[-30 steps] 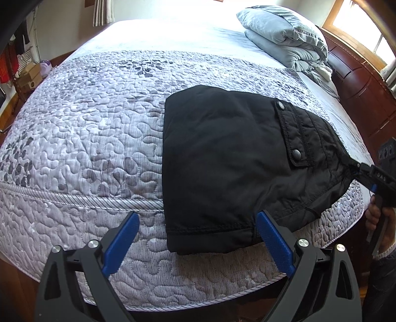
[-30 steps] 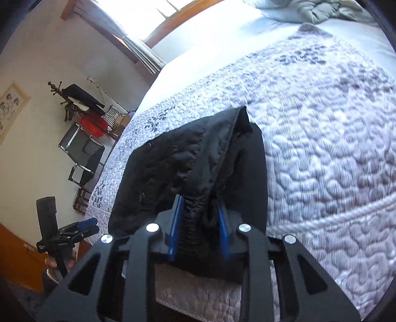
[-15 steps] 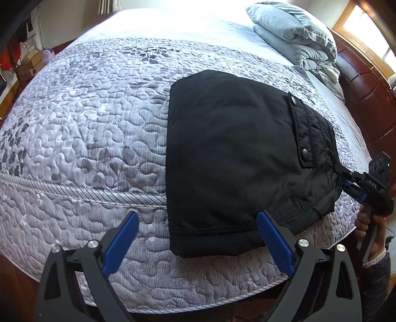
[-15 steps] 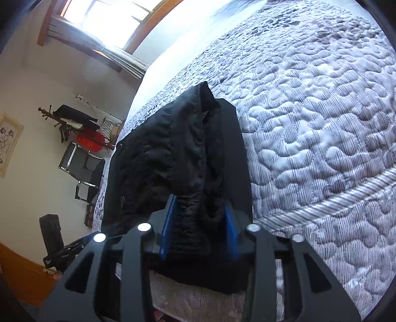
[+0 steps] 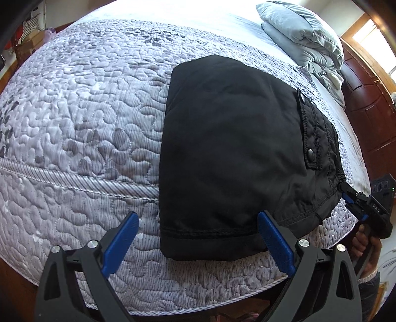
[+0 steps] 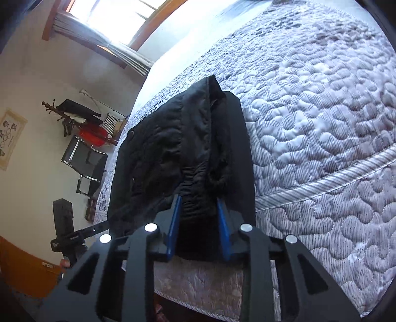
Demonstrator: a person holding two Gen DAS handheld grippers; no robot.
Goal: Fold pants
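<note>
The black pants (image 5: 230, 148) lie folded into a thick rectangle on the quilted grey bed (image 5: 81, 119), reaching its near edge. A flap pocket with snap buttons (image 5: 309, 133) shows on the right side. My left gripper (image 5: 198, 237) is open and empty, hovering over the near hem of the pants. My right gripper (image 6: 199, 223) is shut on the bunched waistband of the pants (image 6: 178, 153) at the bed's edge. It also shows in the left wrist view (image 5: 356, 203), gripping the right corner.
Folded grey bedding (image 5: 304, 42) sits at the head of the bed by a dark wooden headboard (image 5: 366, 99). A chair (image 6: 86, 163) and a coat rack (image 6: 71, 116) stand by the wall. A window (image 6: 111, 22) is behind.
My left gripper has moved closer over the pants and the view has tilted down. My right gripper keeps its hold on the waistband and has shifted slightly.
</note>
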